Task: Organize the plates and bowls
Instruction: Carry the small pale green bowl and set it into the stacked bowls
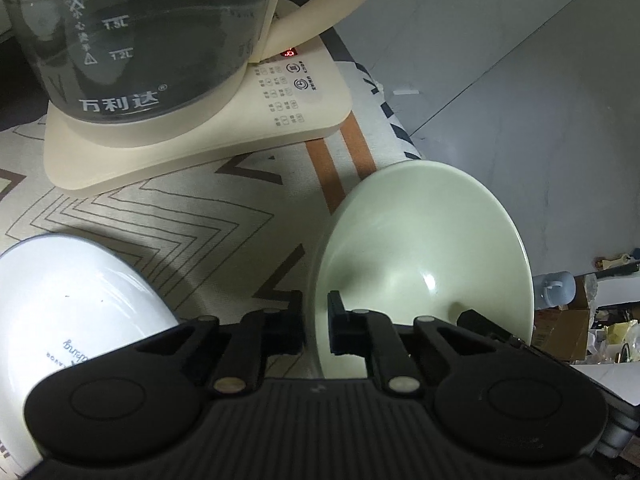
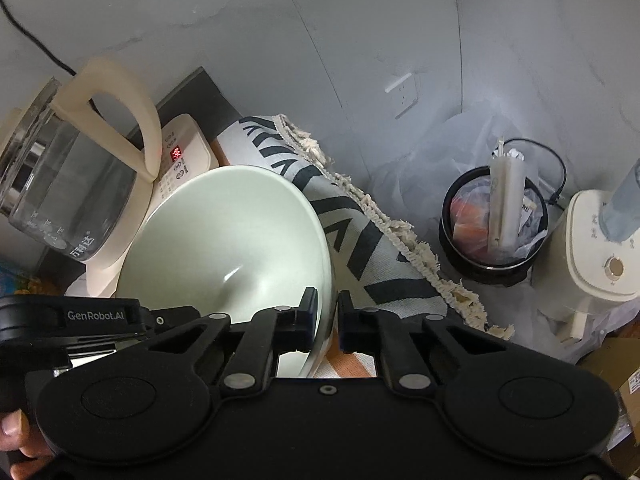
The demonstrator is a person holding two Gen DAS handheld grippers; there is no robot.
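Both hand-held grippers, left point(image 1: 316, 322) and right point(image 2: 328, 320), clamp pale green bowl point(image 1: 420, 248) rim at counter edge. Lift level, together; avoid kettle point(image 1: 152, 32), white bowl point(image 1: 76, 292).

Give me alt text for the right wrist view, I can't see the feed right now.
The right tongs are shut on the near rim of a pale green ceramic bowl, which sits tilted on a patterned fringed tablecloth. Behind it stands a glass kettle with a cream handle; a black waste bin stands on the floor.

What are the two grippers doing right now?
Left gripper: shut on the green bowl's rim.
Right gripper: shut on the opposite rim of the same bowl.
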